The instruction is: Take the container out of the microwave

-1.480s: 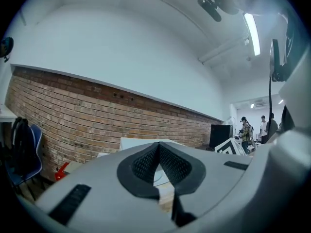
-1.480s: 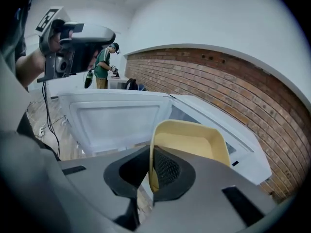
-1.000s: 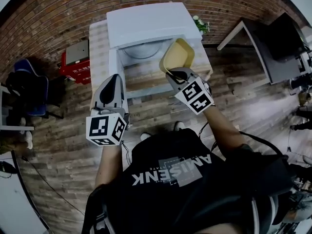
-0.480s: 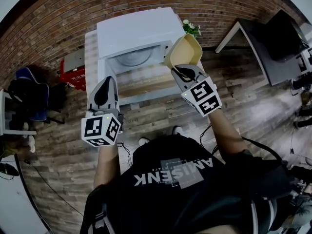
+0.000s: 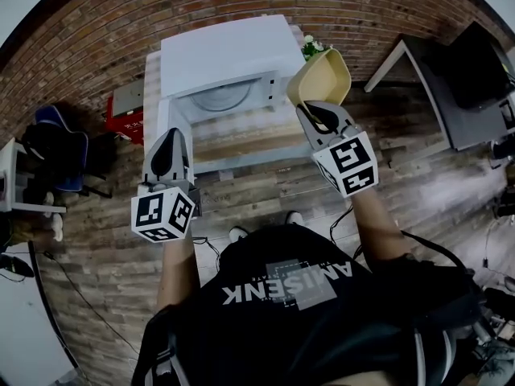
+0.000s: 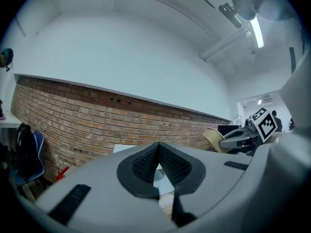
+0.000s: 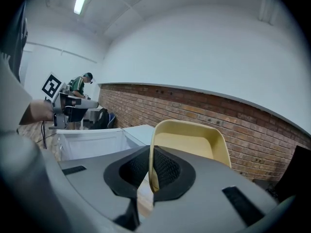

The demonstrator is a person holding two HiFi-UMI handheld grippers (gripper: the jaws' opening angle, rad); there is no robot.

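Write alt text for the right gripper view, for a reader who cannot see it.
The right hand-held gripper is shut on the near rim of a pale yellow container, which fills the centre of the view. A white microwave sits to its left, with a brick wall behind.

The back of the person's black shirt [image 5: 286, 284] carries pale capital letters which, seen upside down in the head view, read "AMISENK". A smaller line beside them is too small to read. A red box [image 5: 127, 121] by the brick wall bears white characters, illegible. The cubes on the left gripper [image 5: 170, 135] and the right gripper [image 5: 316, 108] show black-and-white square code markers, with no words.
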